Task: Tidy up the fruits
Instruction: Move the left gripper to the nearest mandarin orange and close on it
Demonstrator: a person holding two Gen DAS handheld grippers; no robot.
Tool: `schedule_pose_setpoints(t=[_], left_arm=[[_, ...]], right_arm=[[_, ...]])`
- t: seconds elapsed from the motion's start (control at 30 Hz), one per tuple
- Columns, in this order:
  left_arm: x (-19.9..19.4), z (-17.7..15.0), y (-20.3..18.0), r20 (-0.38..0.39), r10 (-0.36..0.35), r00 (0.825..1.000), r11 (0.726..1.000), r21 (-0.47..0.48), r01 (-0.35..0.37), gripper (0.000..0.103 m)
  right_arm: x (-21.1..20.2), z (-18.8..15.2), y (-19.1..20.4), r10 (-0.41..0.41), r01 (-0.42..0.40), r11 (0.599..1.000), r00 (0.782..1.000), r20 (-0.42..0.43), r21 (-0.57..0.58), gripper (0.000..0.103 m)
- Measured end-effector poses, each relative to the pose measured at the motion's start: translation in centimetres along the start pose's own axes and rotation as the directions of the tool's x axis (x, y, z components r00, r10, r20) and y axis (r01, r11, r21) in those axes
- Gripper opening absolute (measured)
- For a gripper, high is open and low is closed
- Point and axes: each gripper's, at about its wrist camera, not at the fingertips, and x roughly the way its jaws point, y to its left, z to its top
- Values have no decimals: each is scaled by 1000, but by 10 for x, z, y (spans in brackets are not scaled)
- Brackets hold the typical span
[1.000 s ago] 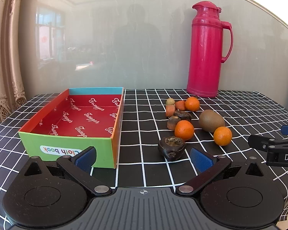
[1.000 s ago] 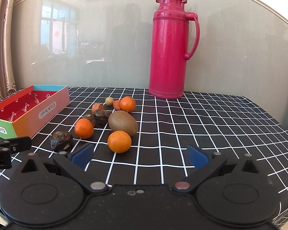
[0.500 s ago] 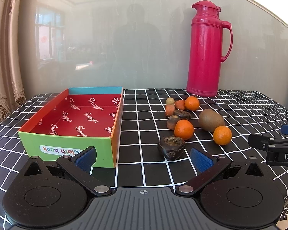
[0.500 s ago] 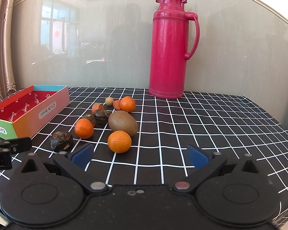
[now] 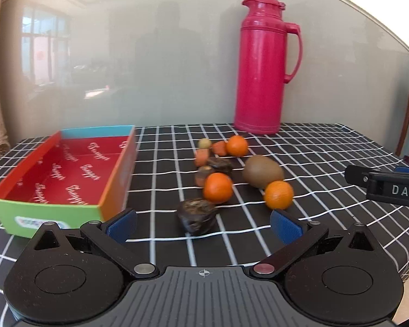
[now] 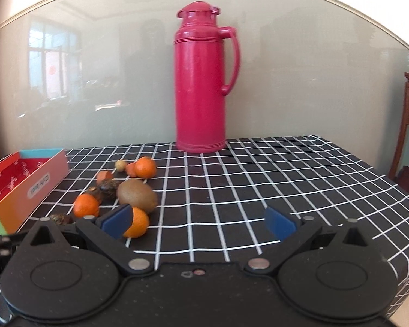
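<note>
Tablecloth (image 5: 327, 147): dark fruit (image 5: 197, 216) between left hand-held gripper (image 5: 203, 224) pads.

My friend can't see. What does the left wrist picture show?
The open left gripper hovers low over a black checked tablecloth, with a dark wrinkled fruit just ahead of its blue pads. Behind lie three oranges, a kiwi and smaller fruits, an empty red-lined box to the left, and a pink thermos at the back.
</note>
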Motion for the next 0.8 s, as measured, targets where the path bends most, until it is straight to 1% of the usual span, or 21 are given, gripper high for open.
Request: schedule_pose_setpoints(t=[0.13,0.23,0.37,0.47,0.57,0.63,0.67,0.7,0.8], left_arm=[[14,4,-21,1,-41,999,999,9,41,103],[26,6,-36,-10,-63,998,998,18,63,103],[39,10,-57,-15,-103,995,994,32,104,103],[50,13,-69,-22,-109,994,993,47,109,103],[66,16,-75,-48,-110,993,994,22,111,102],[76,17,-79,-65,-110,992,994,8,110,87],[81,17,-80,-82,-109,991,994,2,110,74],[87,17,-80,-100,-112,989,994,-7,111,71],[97,14,-82,-123,-108,987,994,-15,107,71]], right_arm=[[6,2,-13,-87,87,996,996,-10,21,103],[12,4,-26,-130,130,990,991,-23,44,103],[19,5,-41,-160,162,985,987,-34,61,103],[23,3,-50,-182,185,981,982,-42,58,103],[27,-1,-64,-204,210,974,976,-71,83,103],[31,-1,-75,-222,230,967,971,-89,107,103],[32,-2,-80,-235,245,963,968,-93,112,103],[35,-2,-84,-250,261,959,963,-99,114,103],[41,-2,-95,-285,298,946,952,-110,127,103]])
